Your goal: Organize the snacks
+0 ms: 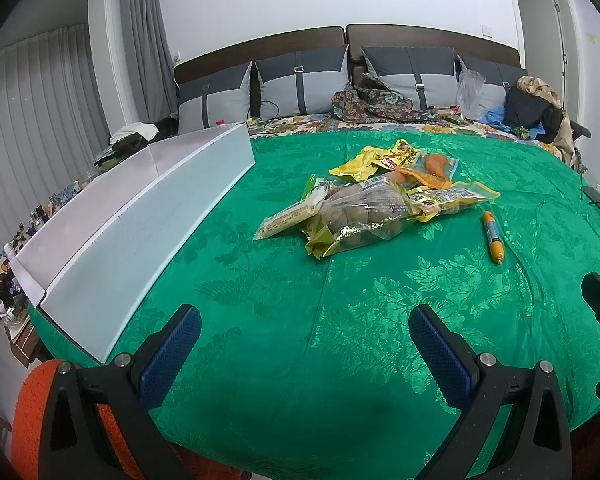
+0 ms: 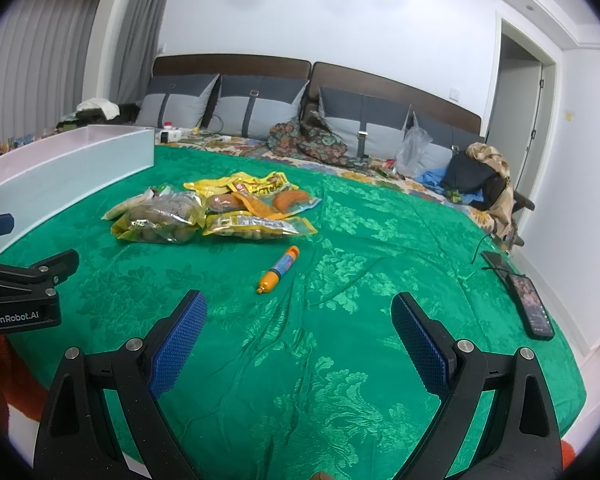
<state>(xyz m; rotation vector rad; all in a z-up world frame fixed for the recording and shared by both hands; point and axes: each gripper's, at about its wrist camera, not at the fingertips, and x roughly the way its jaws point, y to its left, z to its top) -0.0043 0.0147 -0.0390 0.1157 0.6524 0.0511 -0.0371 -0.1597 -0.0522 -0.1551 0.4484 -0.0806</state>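
Note:
A heap of snack packets (image 1: pixel 374 204) (image 2: pixel 216 208) lies mid-bed on the green cover: clear bags of brown balls, yellow packets, orange sausages. One small orange sausage stick (image 1: pixel 493 237) (image 2: pixel 279 269) lies apart, nearer me. A long white open box (image 1: pixel 148 216) (image 2: pixel 60 164) stands along the left side. My left gripper (image 1: pixel 305 334) is open above the cover near the front edge, nothing between its blue pads. My right gripper (image 2: pixel 299 322) is open too, just short of the sausage stick. The left gripper's body (image 2: pixel 24 280) shows at the right view's left edge.
Grey cushions (image 1: pixel 304 84) line the headboard, with a patterned cloth (image 1: pixel 374 100), a plastic bag and clothes behind the snacks. A phone (image 2: pixel 530 300) with a cable lies at the bed's right edge. Cluttered low furniture (image 1: pixel 12 300) stands left of the box.

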